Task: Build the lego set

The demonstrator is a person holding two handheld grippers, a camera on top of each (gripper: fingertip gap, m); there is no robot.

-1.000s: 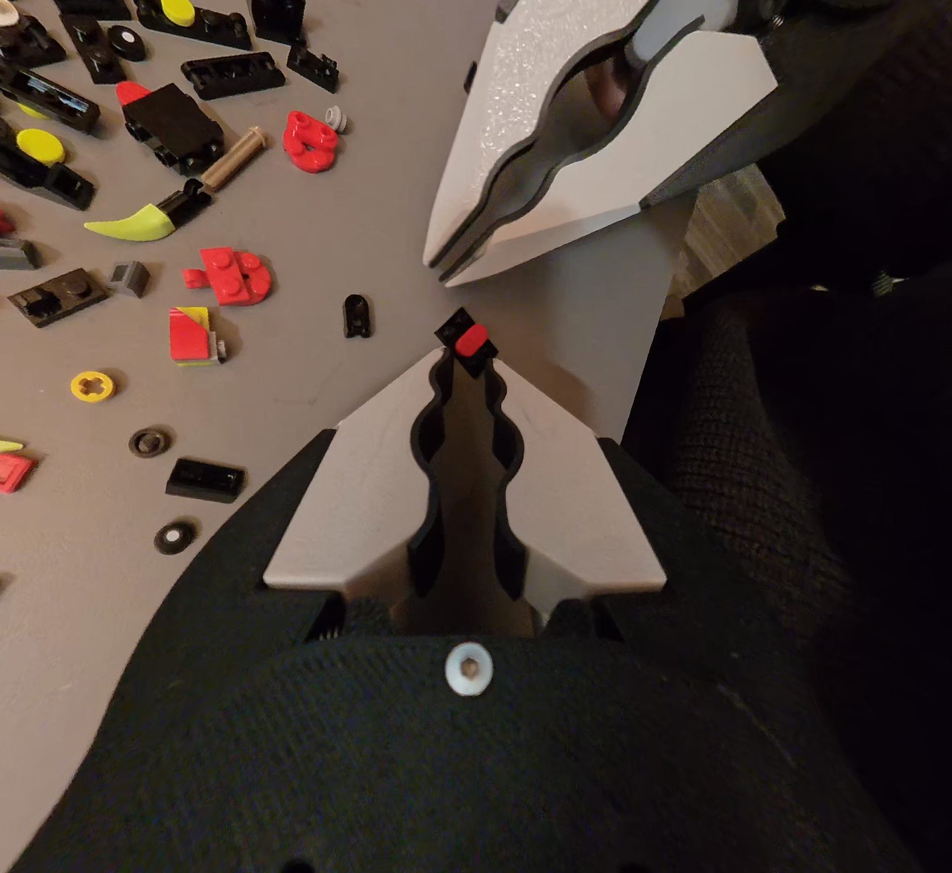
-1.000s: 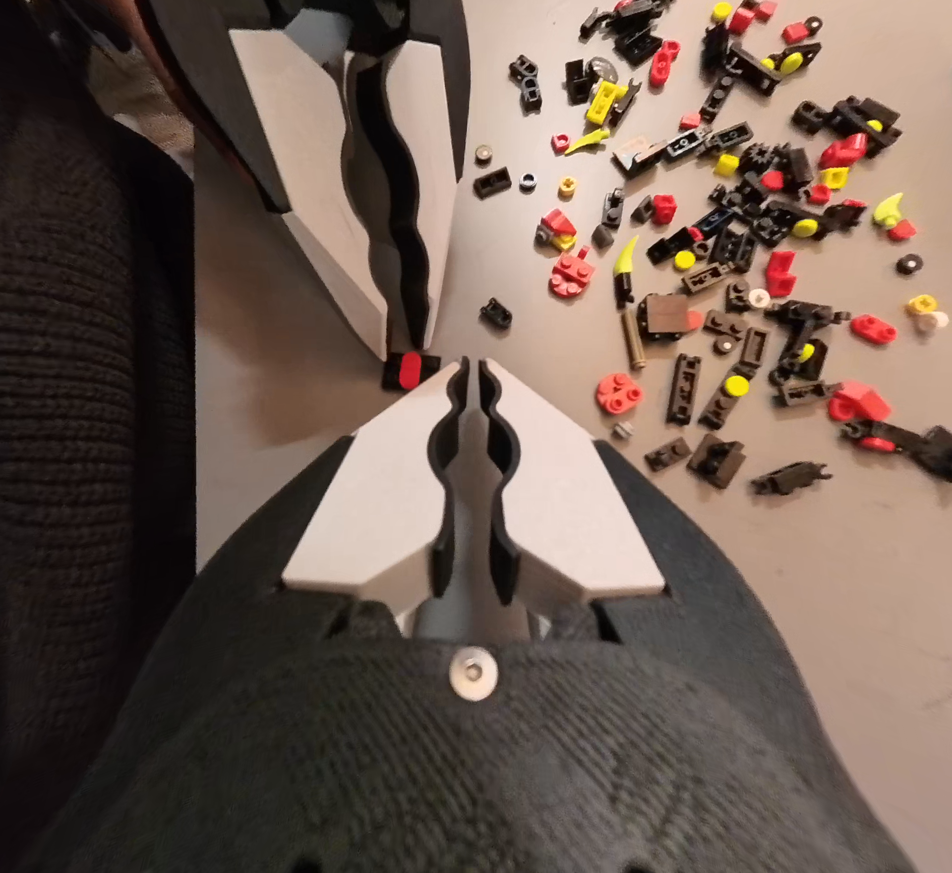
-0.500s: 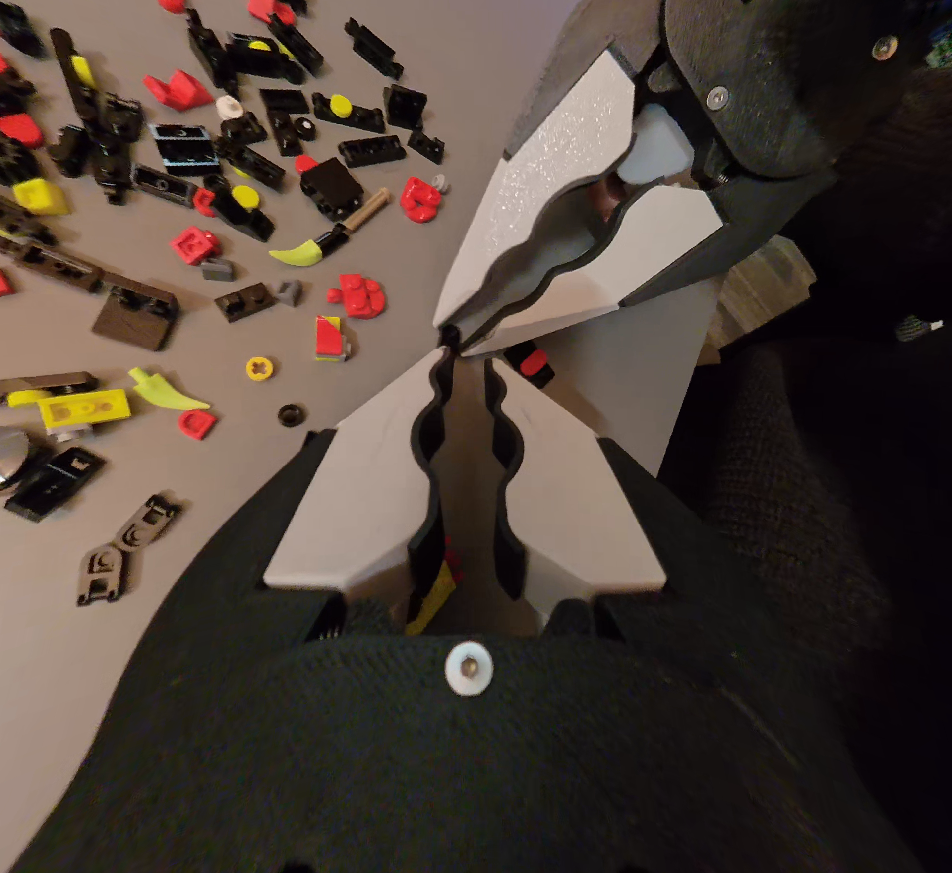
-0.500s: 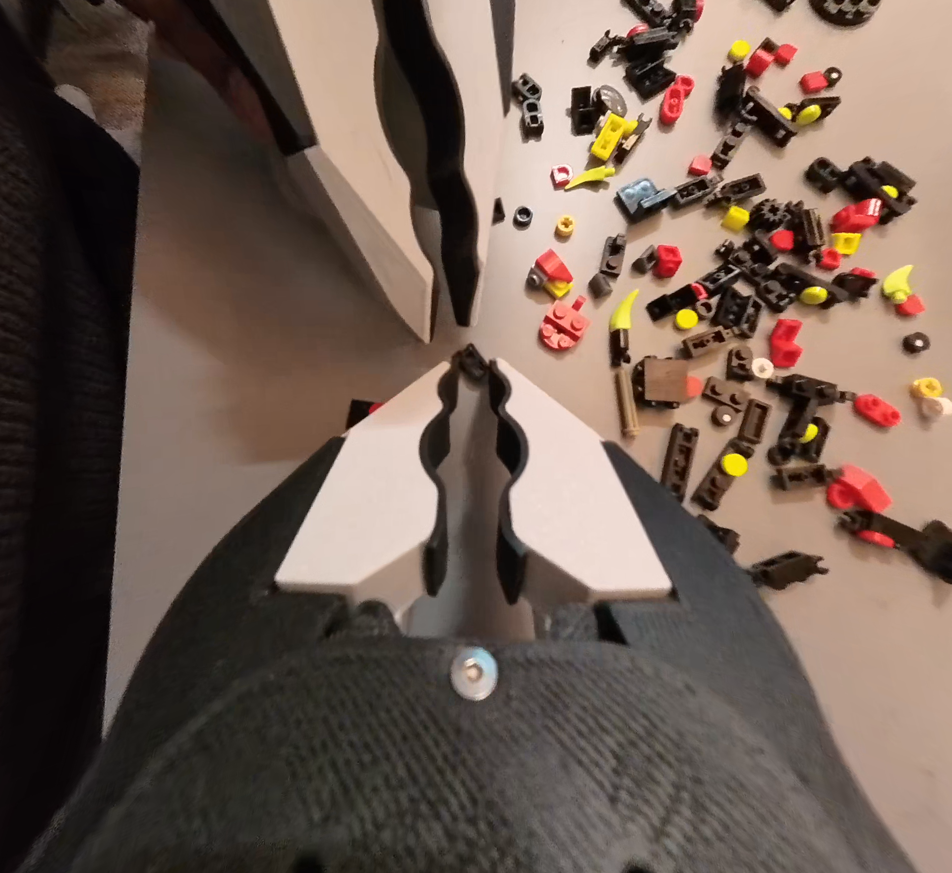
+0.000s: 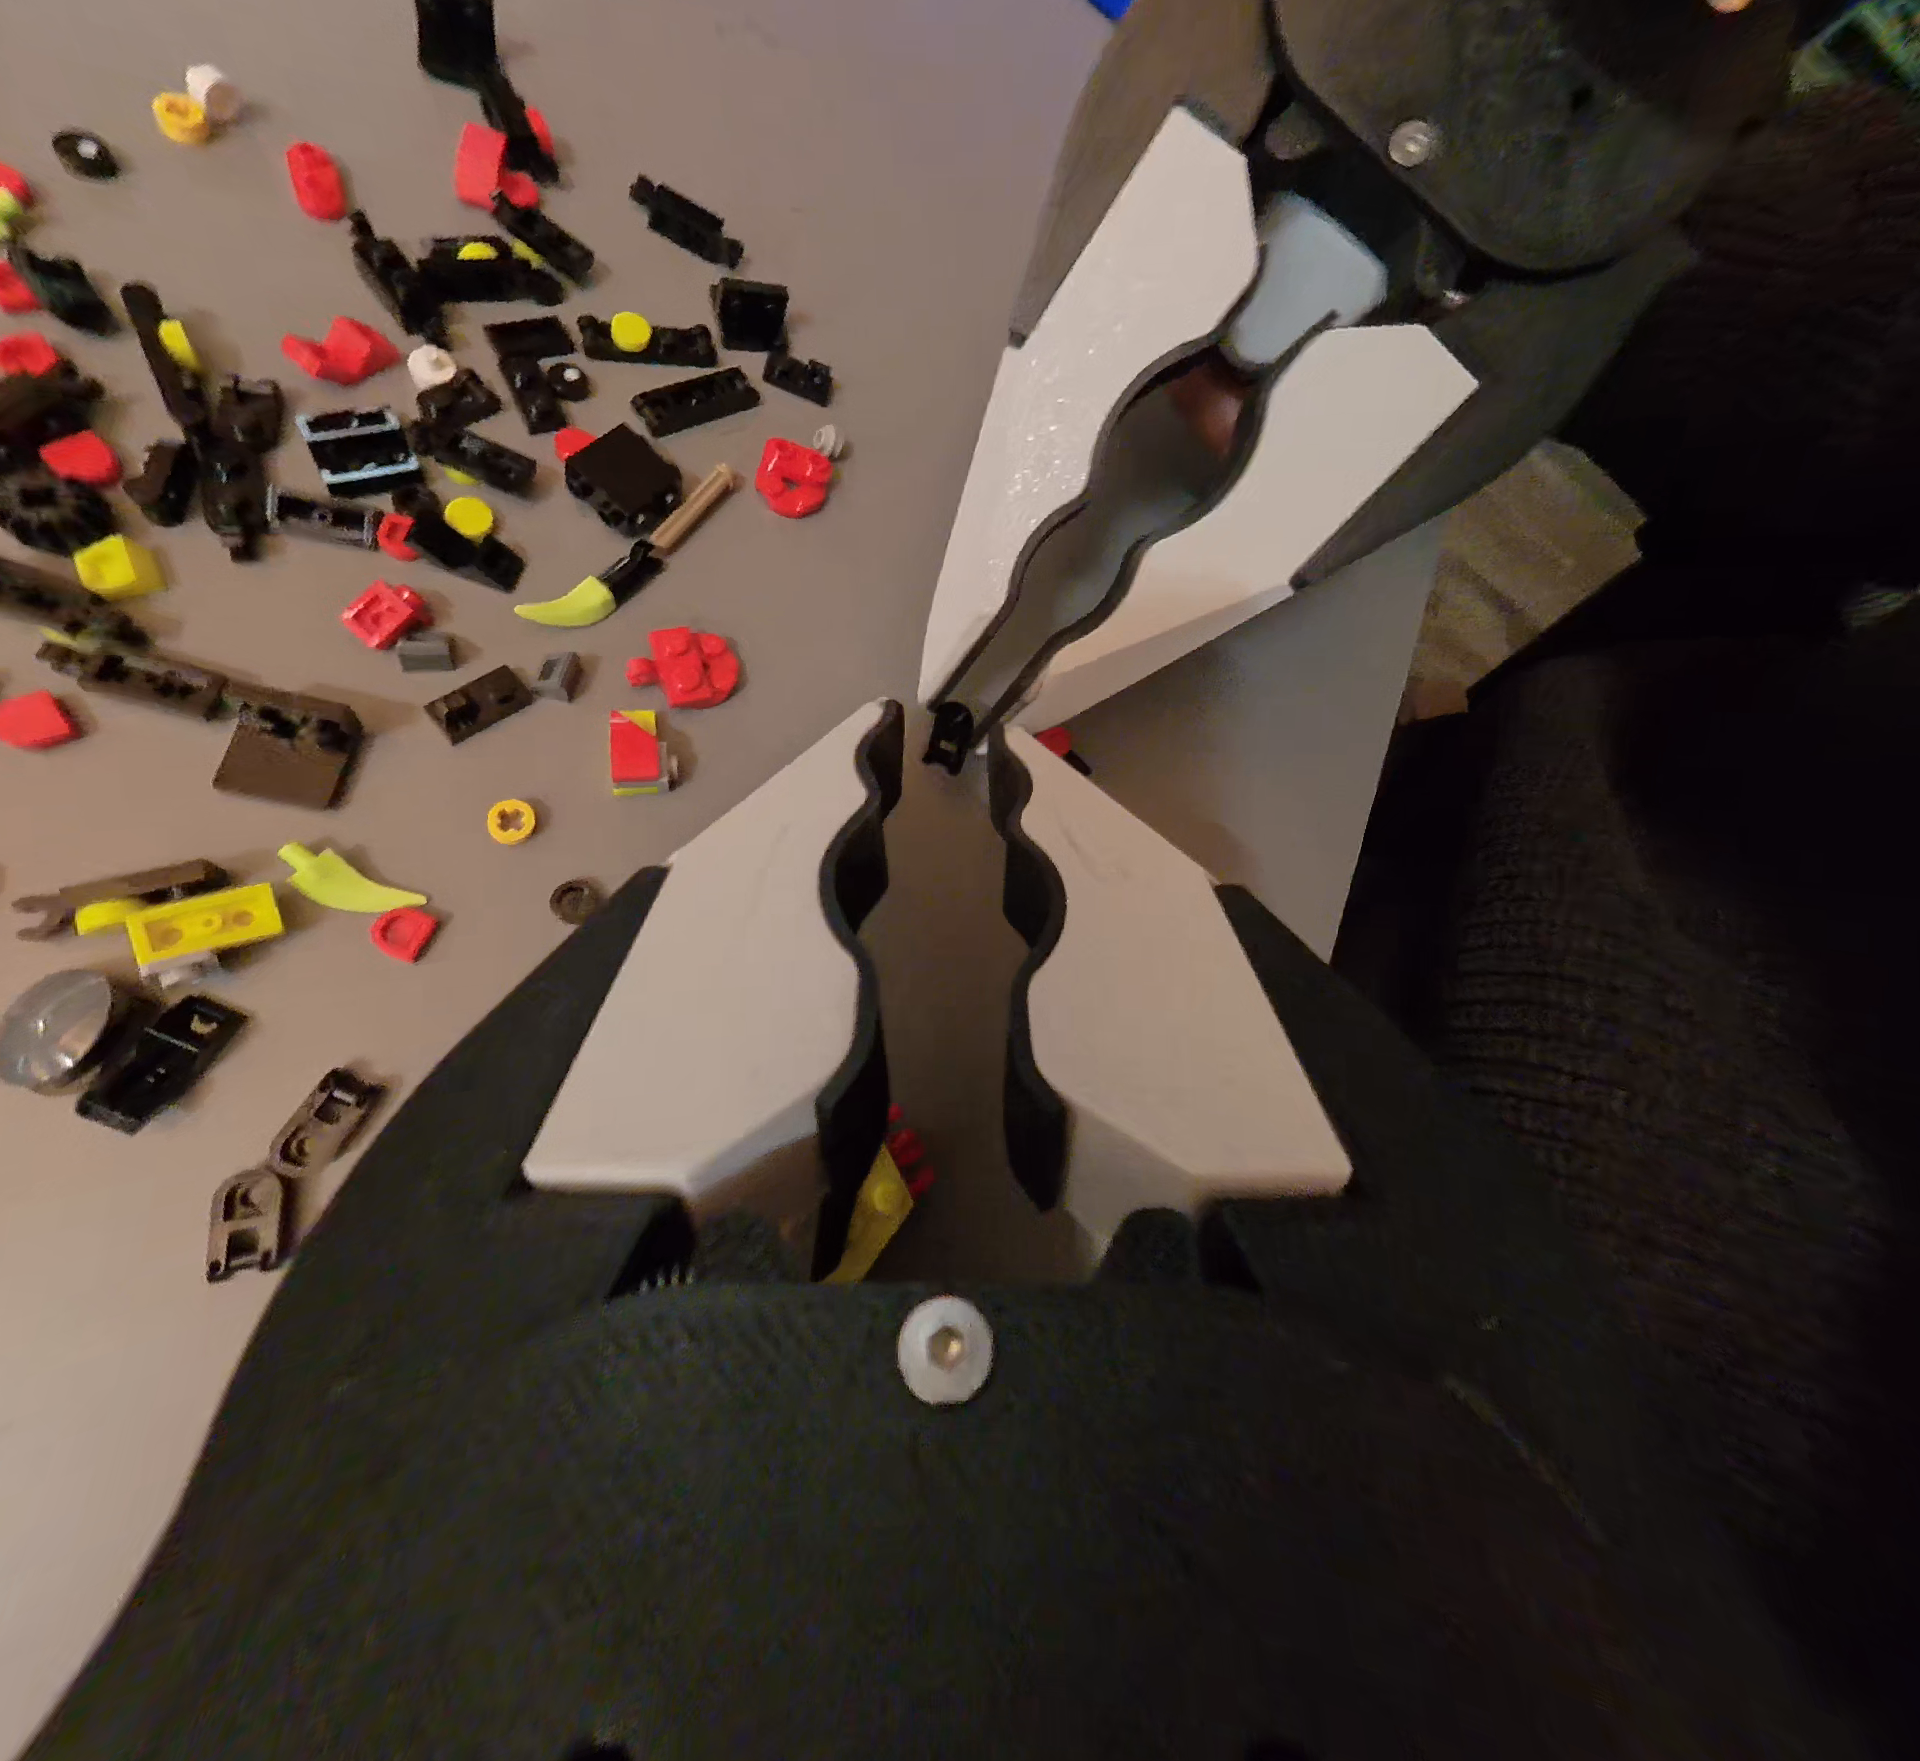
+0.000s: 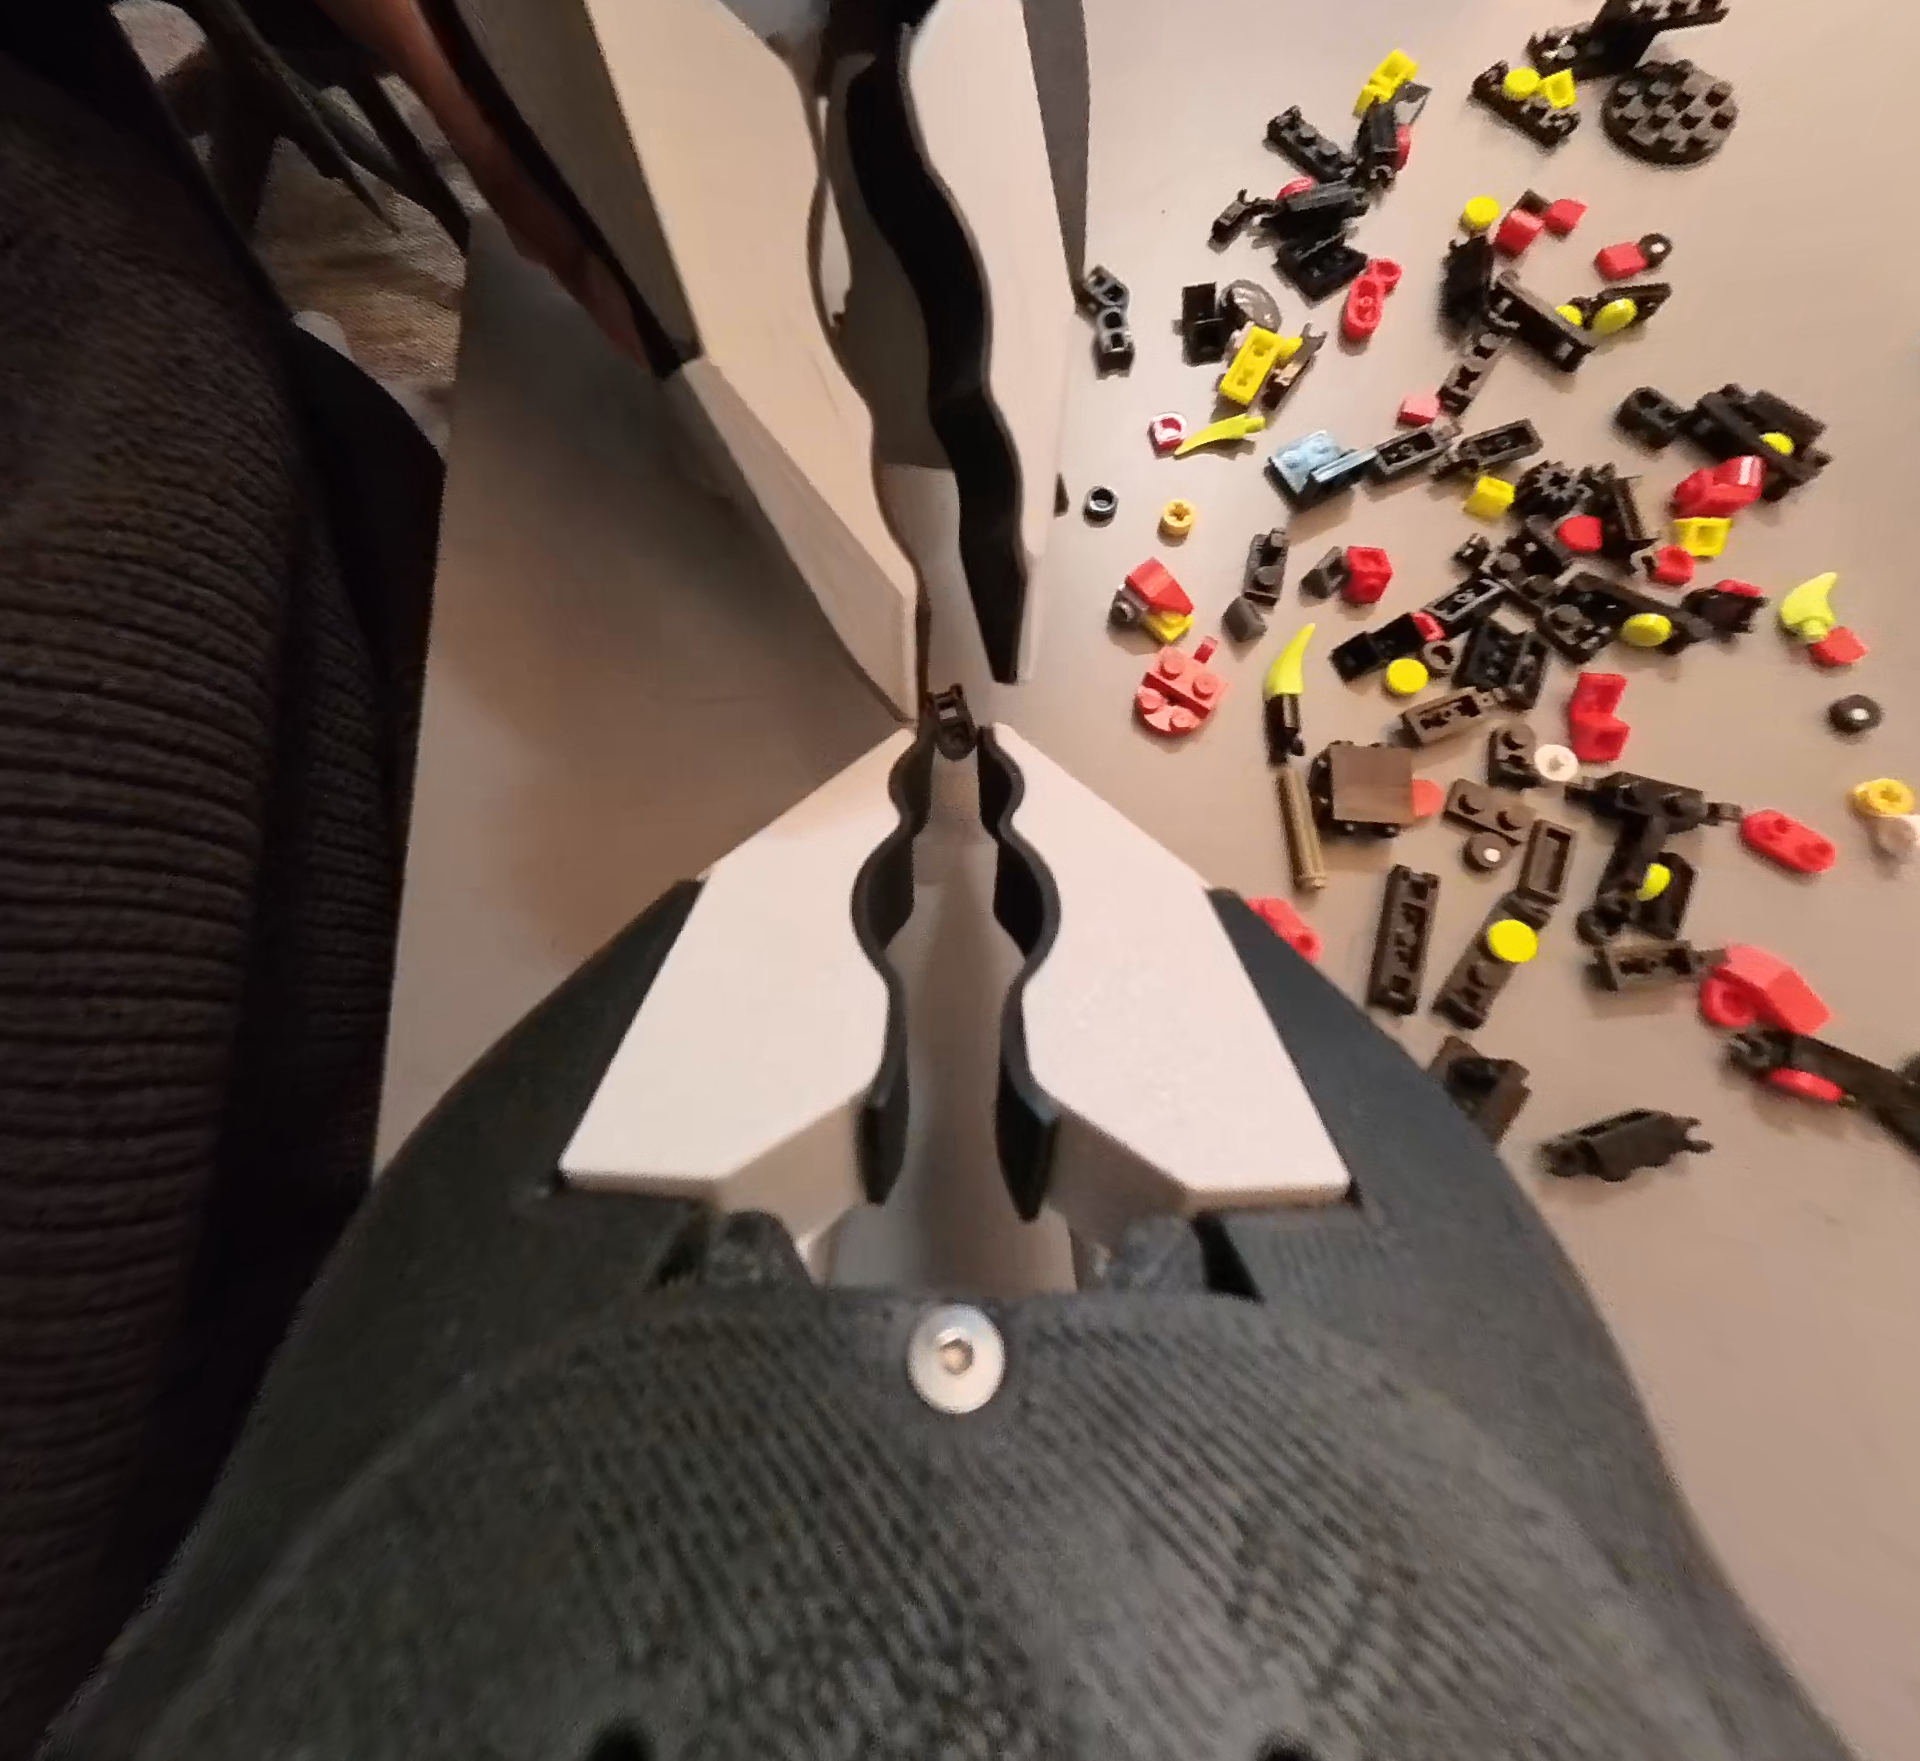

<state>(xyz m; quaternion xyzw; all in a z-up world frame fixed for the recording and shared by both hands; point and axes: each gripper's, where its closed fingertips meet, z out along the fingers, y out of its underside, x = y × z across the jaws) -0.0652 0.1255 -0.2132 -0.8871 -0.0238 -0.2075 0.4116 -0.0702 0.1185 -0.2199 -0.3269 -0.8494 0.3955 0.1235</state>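
In the right wrist view my right gripper is shut on a small black brick piece and holds it above the grey table. My left gripper comes in from above, its fingers apart on either side of the piece. In the left wrist view my left gripper is open. The black piece sits between its tips with a gap on both sides, pinched by the right gripper. A black-and-red piece lies on the table just behind my left gripper's right finger.
Many loose black, red and yellow brick pieces are scattered over the table to one side. A red round plate and a red-yellow piece lie nearest. Dark knitted clothing fills the side past the table edge. Both grippers' tips are close together, under 4 cm apart.
My right gripper took the small black piece off the table and lifted it to my left gripper's tips. The black-and-red piece, at my left tips earlier, now lies on the table. My left jaws widened slightly.
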